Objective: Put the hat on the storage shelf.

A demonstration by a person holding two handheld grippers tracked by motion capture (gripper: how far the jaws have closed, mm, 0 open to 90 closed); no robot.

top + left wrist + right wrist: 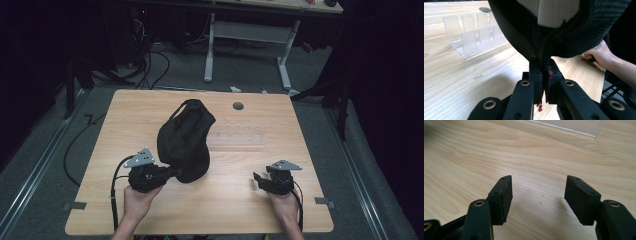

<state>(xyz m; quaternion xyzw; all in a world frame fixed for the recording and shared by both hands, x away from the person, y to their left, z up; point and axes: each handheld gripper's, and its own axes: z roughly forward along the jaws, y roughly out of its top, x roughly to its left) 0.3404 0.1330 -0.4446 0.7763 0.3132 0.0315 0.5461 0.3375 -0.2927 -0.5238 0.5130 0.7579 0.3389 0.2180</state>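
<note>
A black fabric bag (pixel 185 137) with a strap loop at its far end is held up above the middle of the wooden table (pixel 240 210). My left gripper (pixel 172 172) is shut on the bag's lower edge. In the left gripper view the jaws pinch a dark seam of the bag (pixel 564 32), whose pale mesh lining shows above. My right gripper (pixel 257 177) hovers near the table's front right, open, with nothing between its fingers (pixel 504 197). In the right gripper view only bare wood lies under the right gripper (pixel 537 192).
A clear plastic slotted rack (pixel 237 132) stands on the table right of the bag, seen as a clear rack (pixel 474 37) in the left gripper view. A grey round grommet (pixel 238 106) sits near the far edge. Beyond the table stands a white desk frame (pixel 247 37).
</note>
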